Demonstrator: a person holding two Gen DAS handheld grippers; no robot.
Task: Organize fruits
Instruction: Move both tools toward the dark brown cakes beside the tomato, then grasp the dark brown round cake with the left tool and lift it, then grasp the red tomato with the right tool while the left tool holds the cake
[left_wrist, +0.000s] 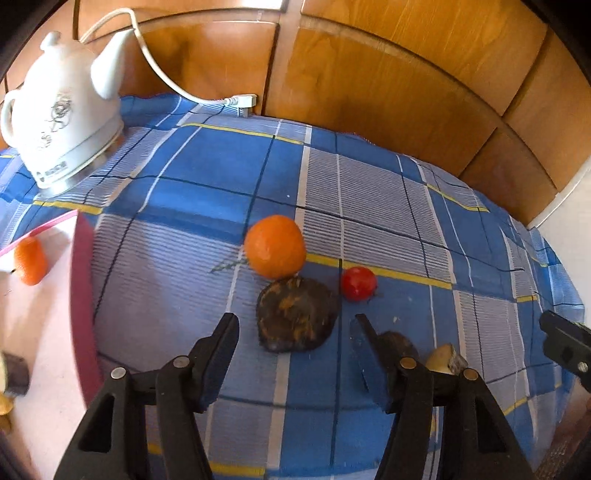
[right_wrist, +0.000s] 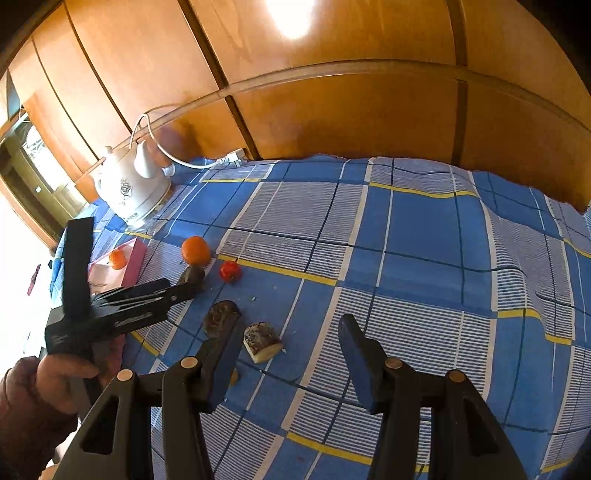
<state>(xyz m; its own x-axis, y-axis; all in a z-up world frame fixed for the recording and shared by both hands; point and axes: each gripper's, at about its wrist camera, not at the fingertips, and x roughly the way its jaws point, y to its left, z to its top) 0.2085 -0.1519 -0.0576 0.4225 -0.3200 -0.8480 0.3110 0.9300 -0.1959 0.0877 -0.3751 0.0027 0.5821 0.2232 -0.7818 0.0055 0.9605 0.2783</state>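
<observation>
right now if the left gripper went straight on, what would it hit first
Most likely the dark fruit, which lies just ahead of the open left gripper; the orange sits right behind it. Depth is hard to judge through the fisheye.

Surface: blue checked cloth (left_wrist: 229, 173) with yellow and white lines | far left: white kettle (left_wrist: 66, 114), white cord (left_wrist: 207, 99) — pink box (left_wrist: 79, 295) beside | centre: orange (left_wrist: 275, 246) touching dark brown fruit (left_wrist: 295, 314); red fruit (left_wrist: 358, 283) just beside | nearer: second dark piece (right_wrist: 221, 317), pale cut piece (right_wrist: 263, 343) — apart
</observation>
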